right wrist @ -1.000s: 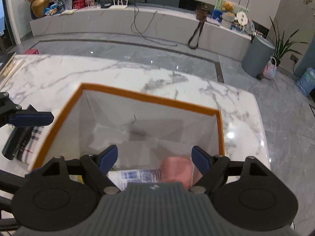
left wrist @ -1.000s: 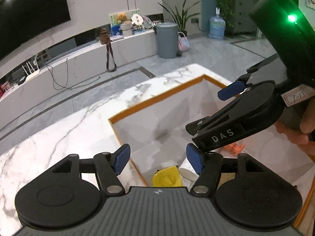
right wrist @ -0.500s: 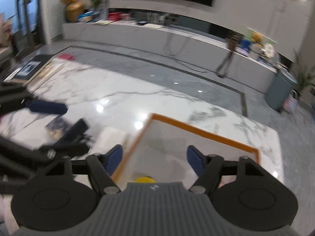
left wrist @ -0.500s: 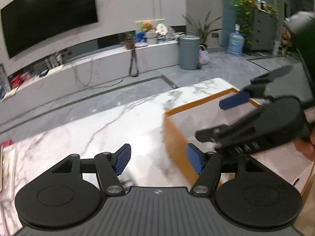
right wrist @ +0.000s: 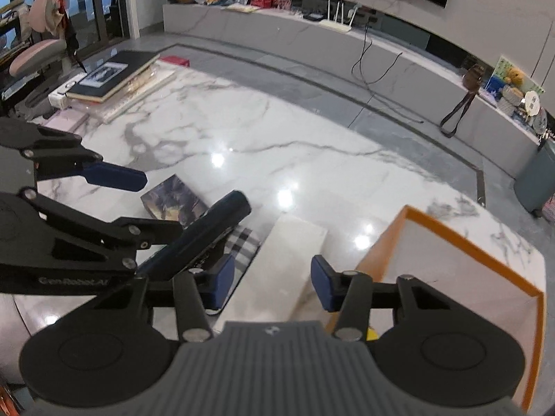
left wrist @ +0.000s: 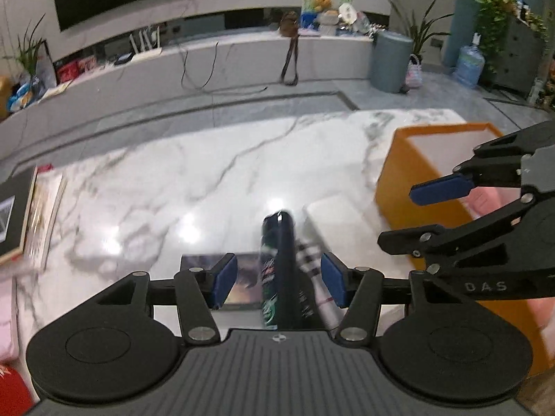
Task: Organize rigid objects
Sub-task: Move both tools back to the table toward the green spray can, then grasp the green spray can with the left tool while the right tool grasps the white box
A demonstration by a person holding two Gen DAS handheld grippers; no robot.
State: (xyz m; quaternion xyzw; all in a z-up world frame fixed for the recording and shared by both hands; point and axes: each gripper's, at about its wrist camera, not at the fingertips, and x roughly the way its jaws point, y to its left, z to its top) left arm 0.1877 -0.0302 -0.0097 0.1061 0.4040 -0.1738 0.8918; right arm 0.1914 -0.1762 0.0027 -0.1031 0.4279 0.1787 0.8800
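A dark can (left wrist: 280, 267) with green print lies on the marble table (left wrist: 173, 187), atop a plaid box (left wrist: 308, 253); it also shows in the right wrist view (right wrist: 208, 232). My left gripper (left wrist: 279, 282) is open, its fingers either side of the can without touching. A dark picture box (right wrist: 173, 201) lies left of the can, a white flat box (right wrist: 281, 263) right of it. My right gripper (right wrist: 272, 282) is open and empty above the white box. The orange-rimmed white bin (right wrist: 461, 263) stands to the right, something yellow (right wrist: 371, 334) inside.
Books and flat boxes (right wrist: 107, 79) are stacked at the table's far left edge. A pink item (left wrist: 485, 201) shows in the bin behind the right gripper's fingers (left wrist: 440, 190). Beyond the table are floor, a low counter and a grey trash can (left wrist: 390, 60).
Both grippers have swung left from above the bin to the objects on the table. The left gripper now straddles the dark can; the right hovers over the white box.
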